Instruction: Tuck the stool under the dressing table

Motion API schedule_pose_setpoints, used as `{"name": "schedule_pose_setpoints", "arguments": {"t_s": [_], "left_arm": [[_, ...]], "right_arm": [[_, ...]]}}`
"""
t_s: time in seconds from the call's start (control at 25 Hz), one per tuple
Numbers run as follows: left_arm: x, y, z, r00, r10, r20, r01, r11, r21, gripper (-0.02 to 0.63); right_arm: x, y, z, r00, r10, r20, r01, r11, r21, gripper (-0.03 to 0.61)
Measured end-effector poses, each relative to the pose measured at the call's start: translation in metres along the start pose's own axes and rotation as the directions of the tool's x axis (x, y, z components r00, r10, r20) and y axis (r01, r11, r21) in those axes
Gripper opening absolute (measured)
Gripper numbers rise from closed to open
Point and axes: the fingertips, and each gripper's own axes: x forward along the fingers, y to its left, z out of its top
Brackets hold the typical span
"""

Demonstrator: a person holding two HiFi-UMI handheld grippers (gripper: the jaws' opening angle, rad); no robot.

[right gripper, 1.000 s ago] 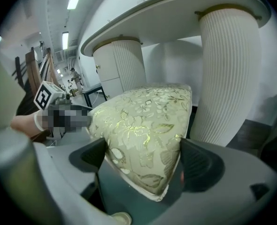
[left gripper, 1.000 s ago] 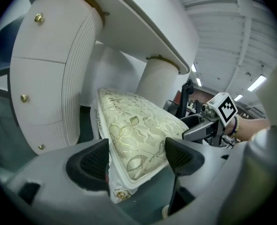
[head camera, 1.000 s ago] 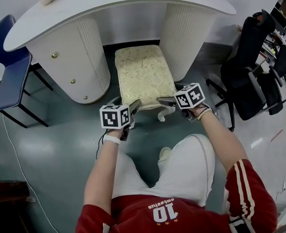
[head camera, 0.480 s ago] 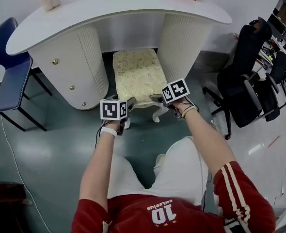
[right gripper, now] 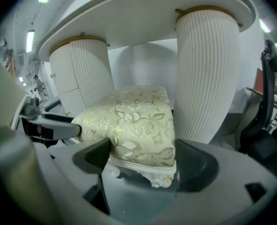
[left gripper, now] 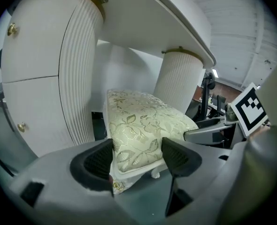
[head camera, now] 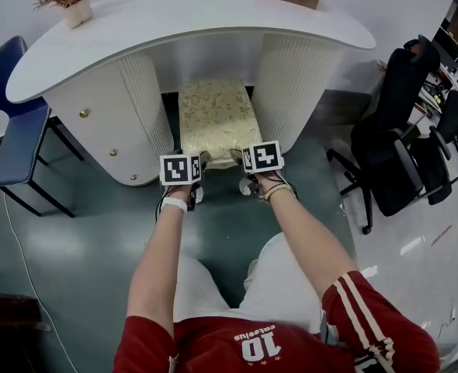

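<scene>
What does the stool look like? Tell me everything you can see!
The stool has a puffy cream-gold cushion with a leafy flower pattern, on a white frame with curly carved legs. It stands upright on the floor, its far part under the dressing table between the two ribbed pedestals. The left gripper and right gripper each have a near corner between closing jaws.
</scene>
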Motion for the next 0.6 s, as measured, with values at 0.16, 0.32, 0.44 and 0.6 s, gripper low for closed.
{"name": "schedule_pose_setpoints", "arguments": {"t_s": [0.16,0.32,0.44,0.6], "left_arm": [[0.014,0.009,0.014,0.999,0.022,0.024,-0.021,1.0,-0.012,0.314],[0.026,0.013,0.024,0.999,0.032,0.037,-0.031,0.999,-0.018,0.314],[0.035,0.019,0.033,0.997,0.041,0.062,-0.039,0.999,-0.033,0.316],[0.045,0.028,0.04,0.993,0.065,0.098,-0.057,0.995,-0.079,0.316]], "right_arm": [[0.014,-0.005,0.013,0.996,-0.042,0.073,0.035,0.996,0.086,0.425],[0.026,-0.01,0.023,0.989,-0.051,0.137,0.035,0.993,0.114,0.422],[0.035,-0.014,0.034,0.987,-0.049,0.155,0.03,0.992,0.123,0.42],[0.047,-0.013,0.048,0.977,-0.054,0.205,0.031,0.993,0.111,0.417]]}}
